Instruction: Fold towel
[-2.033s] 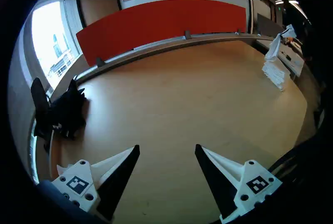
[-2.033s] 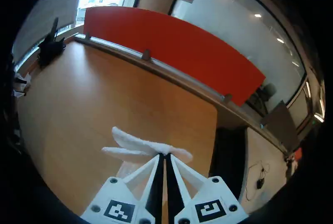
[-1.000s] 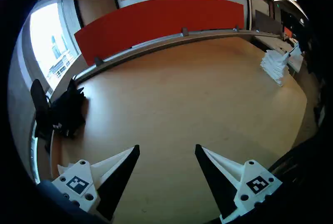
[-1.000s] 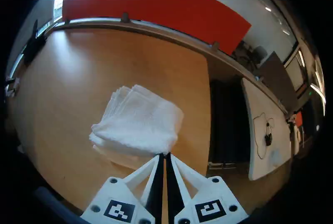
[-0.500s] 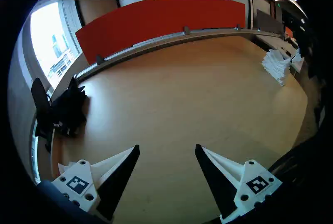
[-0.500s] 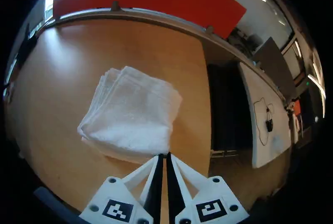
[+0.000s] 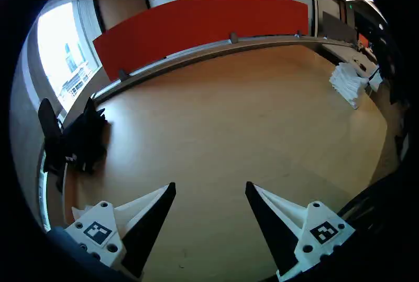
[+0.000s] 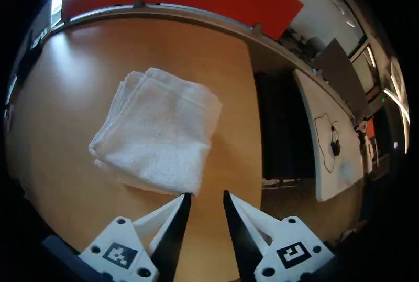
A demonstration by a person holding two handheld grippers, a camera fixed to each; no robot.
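right gripper [image 8: 206,194]: released, fingers parted just beside towel's near corner | towel [image 8: 157,130]: white, folded, flat on wooden table [image 8: 68,72] | left gripper [image 7: 210,183]: released, spread wide above table

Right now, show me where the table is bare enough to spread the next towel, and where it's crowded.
Widest bare patch: the wooden table between the red divider, the black bag and the left gripper. Crowded: beside the table's edge, where the folded towel stack sits just ahead of the right gripper, fingers open.
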